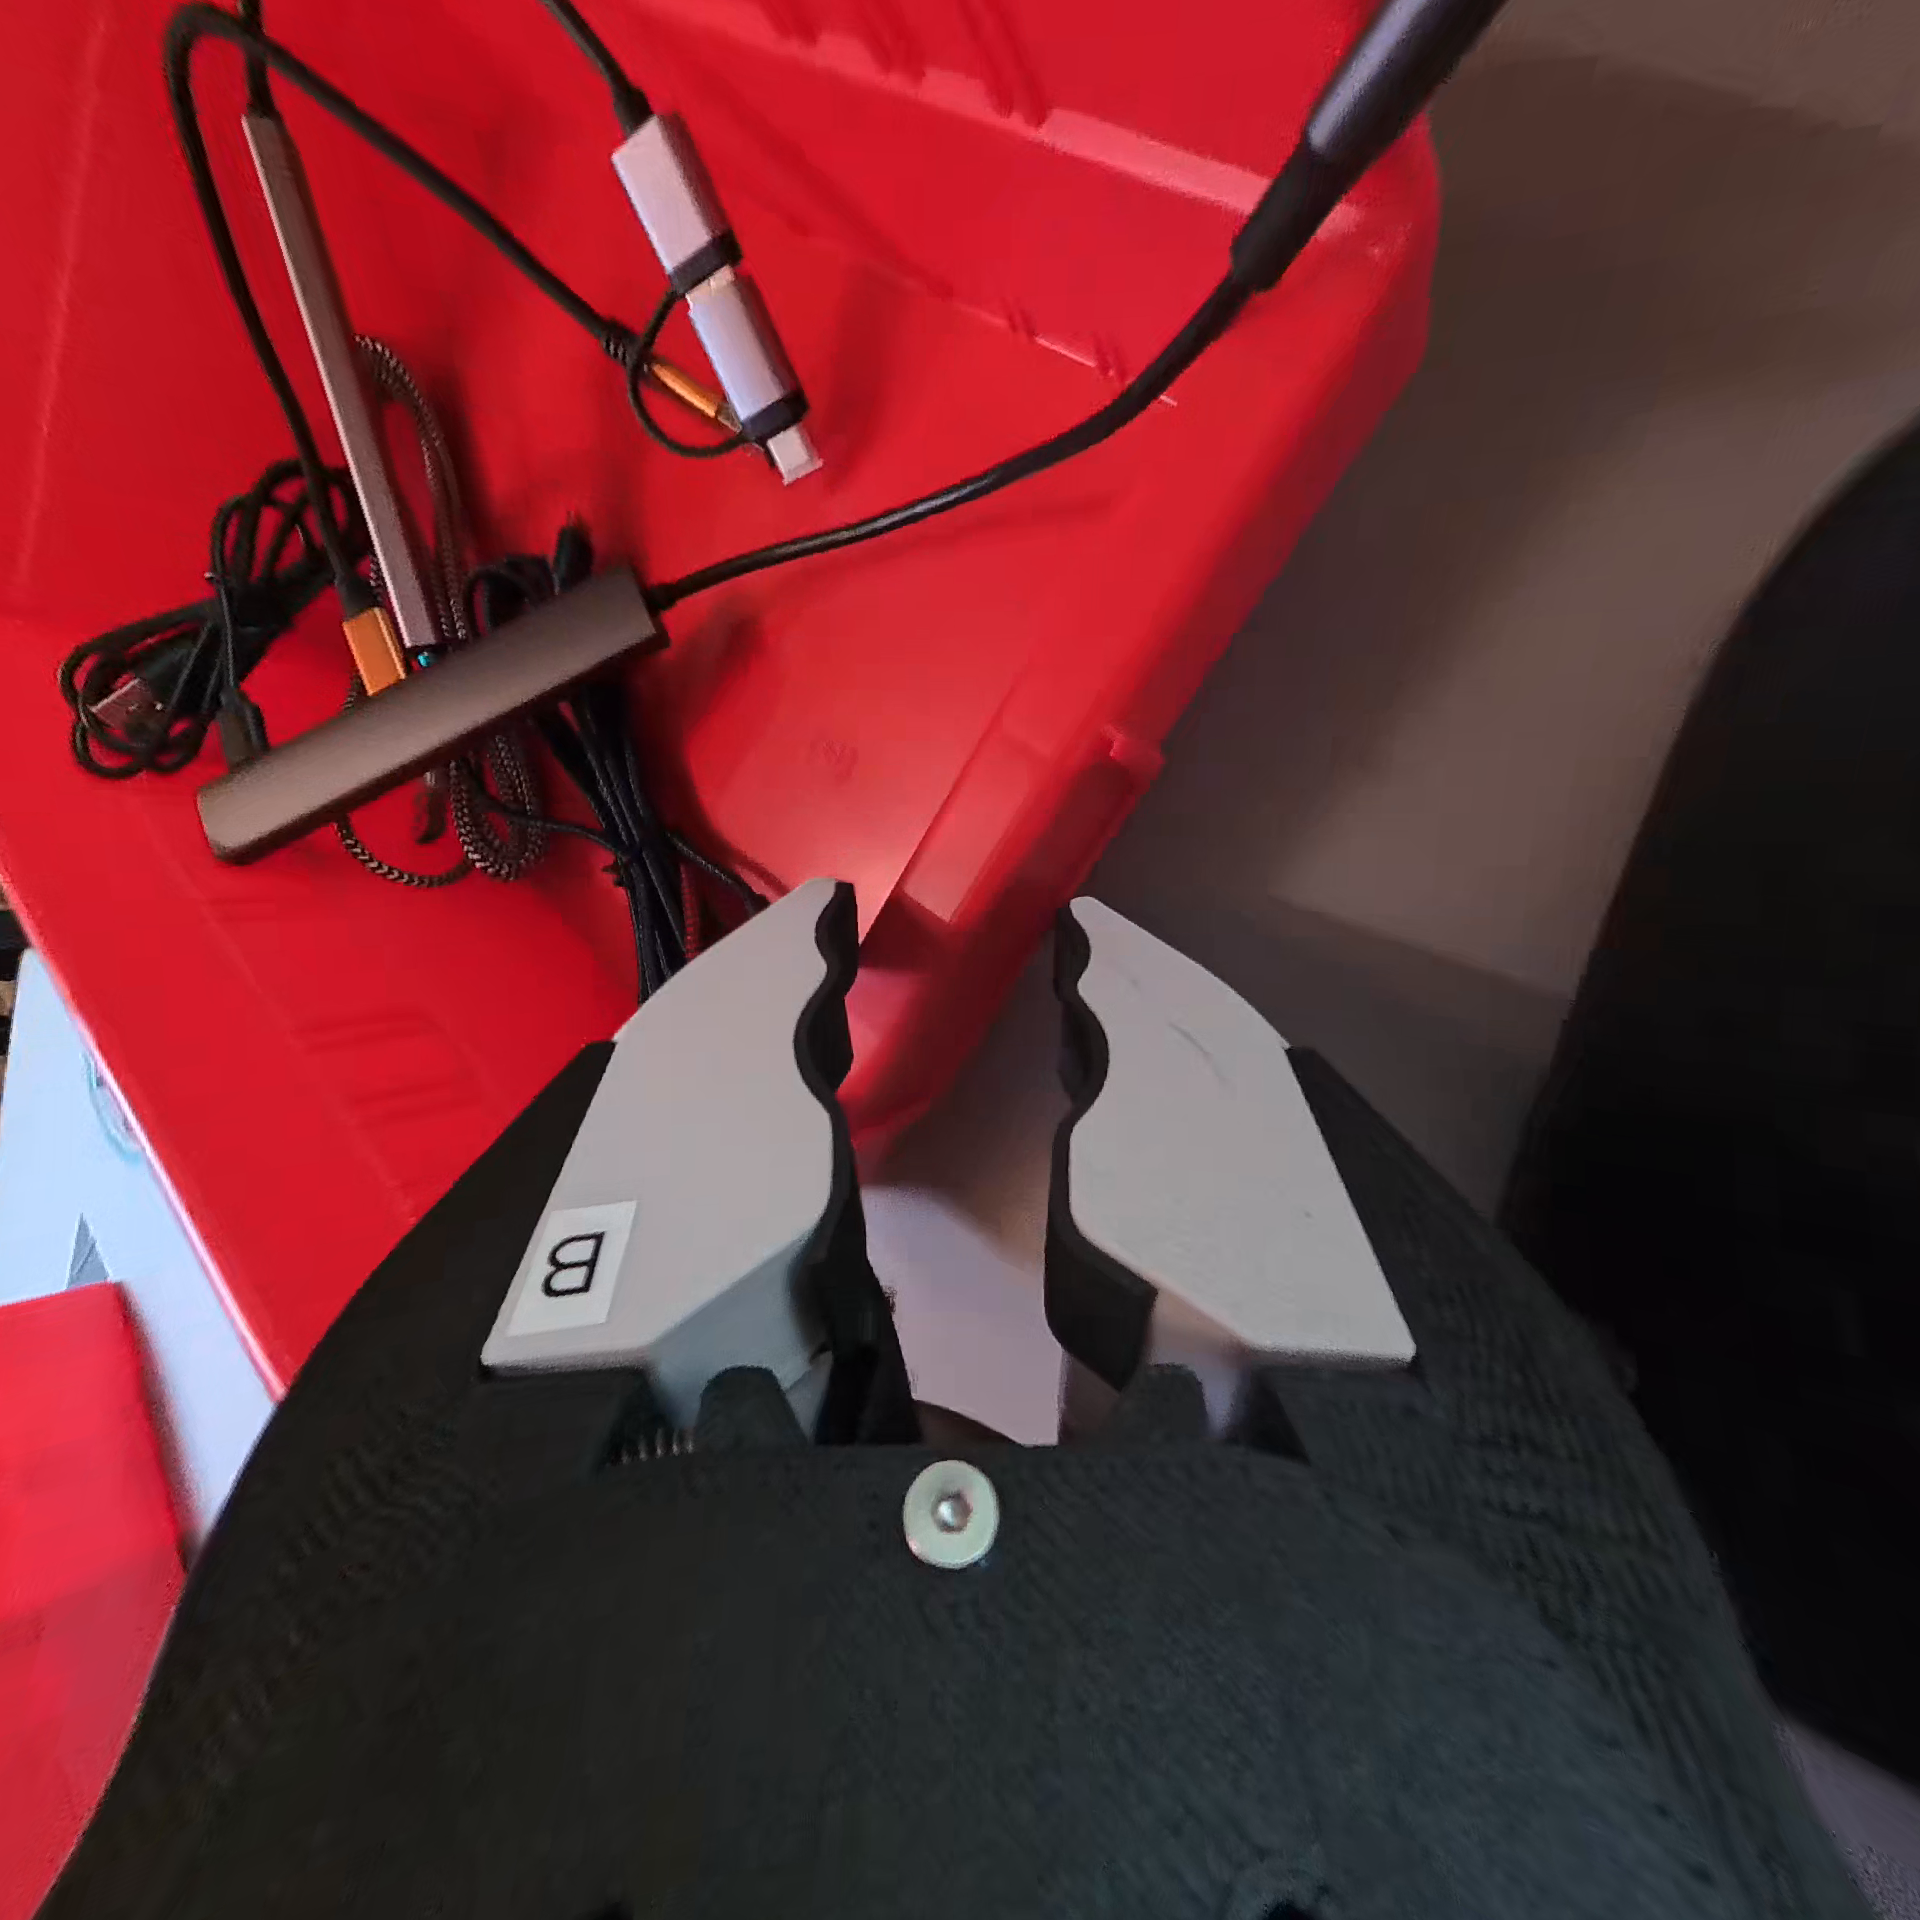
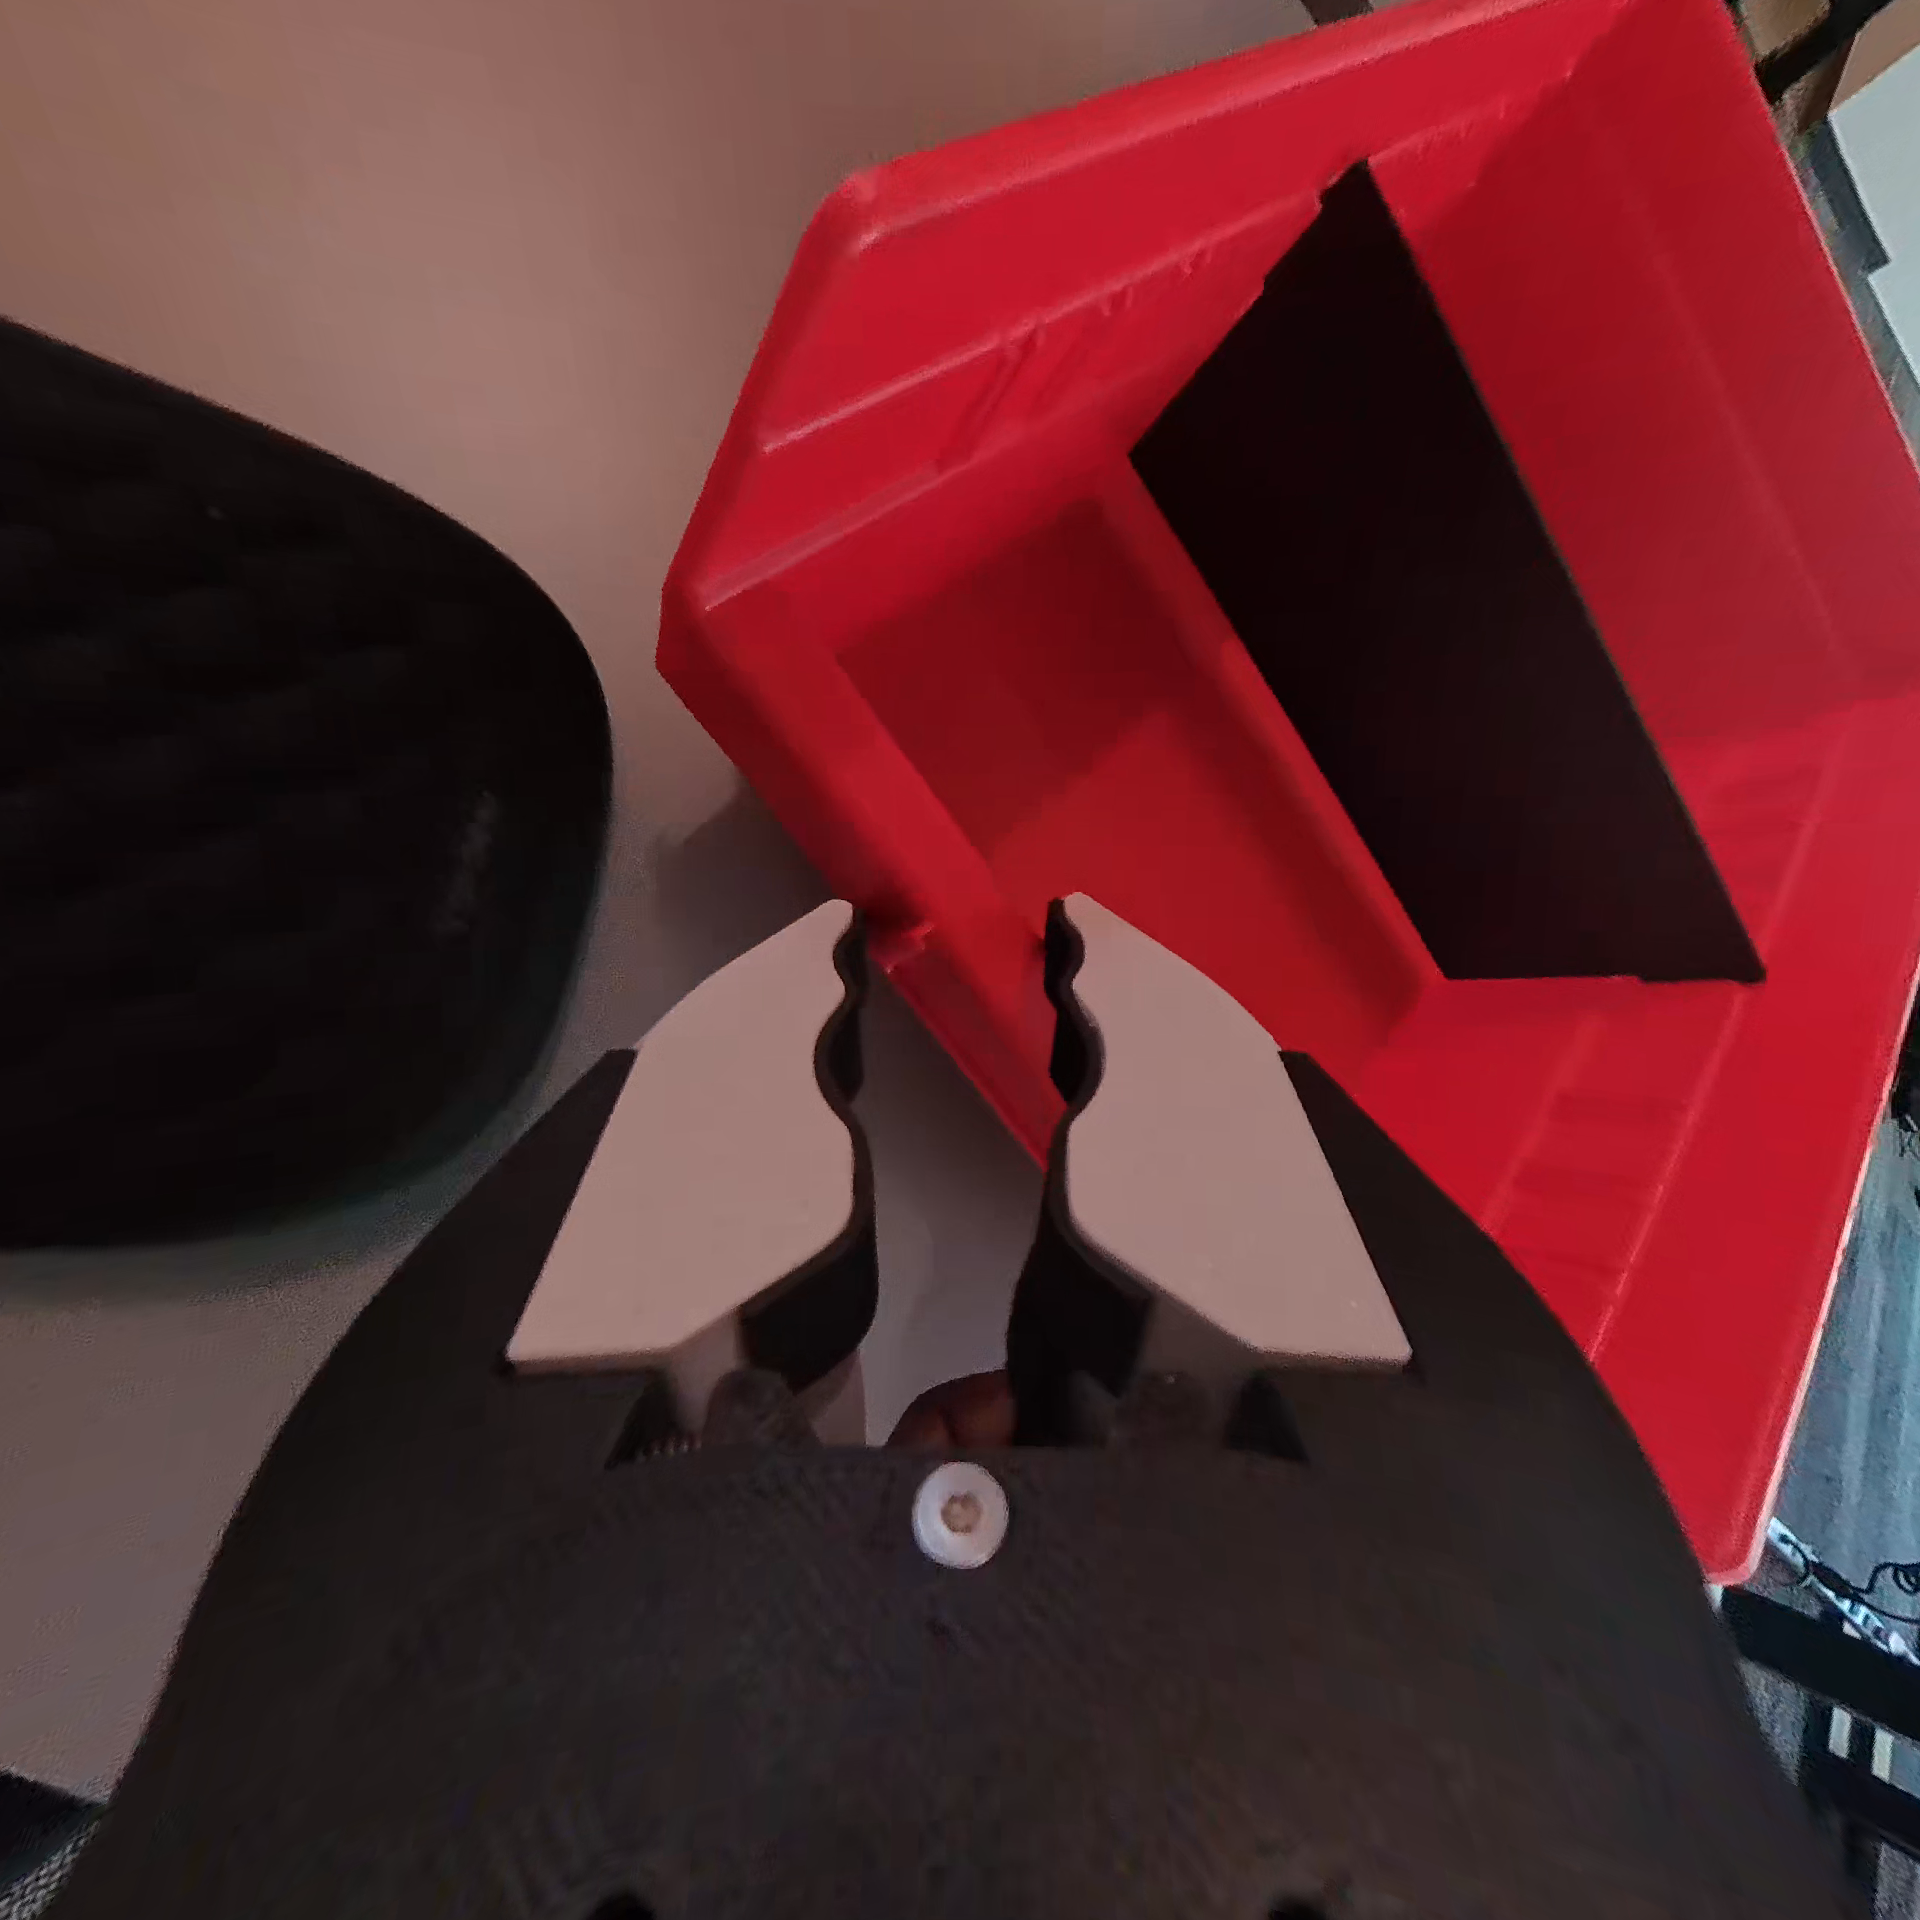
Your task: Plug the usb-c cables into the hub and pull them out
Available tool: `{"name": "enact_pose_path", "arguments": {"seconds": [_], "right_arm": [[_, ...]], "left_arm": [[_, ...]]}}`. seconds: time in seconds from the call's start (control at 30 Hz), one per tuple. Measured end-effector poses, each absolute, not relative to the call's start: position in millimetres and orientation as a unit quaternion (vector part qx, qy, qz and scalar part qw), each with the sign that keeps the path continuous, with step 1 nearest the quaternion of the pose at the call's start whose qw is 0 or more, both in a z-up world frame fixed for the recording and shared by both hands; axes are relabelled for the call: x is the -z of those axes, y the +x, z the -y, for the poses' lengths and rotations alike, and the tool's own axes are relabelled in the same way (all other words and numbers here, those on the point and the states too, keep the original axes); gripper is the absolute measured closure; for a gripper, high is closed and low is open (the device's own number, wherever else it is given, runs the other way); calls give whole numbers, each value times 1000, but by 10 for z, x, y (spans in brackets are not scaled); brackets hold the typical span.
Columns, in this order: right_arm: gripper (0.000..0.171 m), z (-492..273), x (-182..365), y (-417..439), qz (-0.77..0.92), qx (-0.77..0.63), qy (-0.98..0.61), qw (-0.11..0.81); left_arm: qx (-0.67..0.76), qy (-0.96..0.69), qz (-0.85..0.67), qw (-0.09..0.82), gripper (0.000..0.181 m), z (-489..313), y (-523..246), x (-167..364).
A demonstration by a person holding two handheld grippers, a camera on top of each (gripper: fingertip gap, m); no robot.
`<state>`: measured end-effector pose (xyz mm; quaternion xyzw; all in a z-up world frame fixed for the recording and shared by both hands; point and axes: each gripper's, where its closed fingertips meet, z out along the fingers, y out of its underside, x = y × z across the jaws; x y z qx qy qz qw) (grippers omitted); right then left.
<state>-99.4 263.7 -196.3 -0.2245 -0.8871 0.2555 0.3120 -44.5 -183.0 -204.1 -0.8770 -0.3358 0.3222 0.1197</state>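
Note:
In the left wrist view a dark grey hub (image 1: 436,707) lies in a red bin (image 1: 987,436) on top of tangled black and braided cables (image 1: 488,810). An orange-ended plug (image 1: 372,649) meets its far side. A second slim grey hub (image 1: 332,374) lies behind it. A silver adapter (image 1: 717,301) with a small orange plug (image 1: 691,397) beside it lies further back. My left gripper (image 1: 956,914) is open and empty over the bin's near rim. My right gripper (image 2: 951,914) is open and empty at the corner of another red bin (image 2: 1039,436).
The red bin in the right wrist view has a black divider (image 2: 1444,644) and shows no contents. A black rounded object (image 2: 260,790) lies on the beige surface (image 2: 364,208) to its left, and also shows in the left wrist view (image 1: 1745,1039). A dark cable connector (image 1: 1340,135) hangs over the bin. The tips of one gripper are about 45 centimeters away from the tips of the other.

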Motion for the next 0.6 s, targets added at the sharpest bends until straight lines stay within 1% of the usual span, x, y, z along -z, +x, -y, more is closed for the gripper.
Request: {"name": "enact_pose_path", "arguments": {"seconds": [0.17,0.37,0.6], "right_arm": [[140,-2939,1964,-933,883,-258,-209,332],[140,-3317,1964,-837,887,-251,-206,328],[140,-3390,1963,-795,883,-259,-205,333]], "left_arm": [[-323,-877,338,107,144,2099,-15,2037],[-337,-864,362,94,144,2334,377,2031],[-353,-850,381,91,144,2542,615,2019]]}}
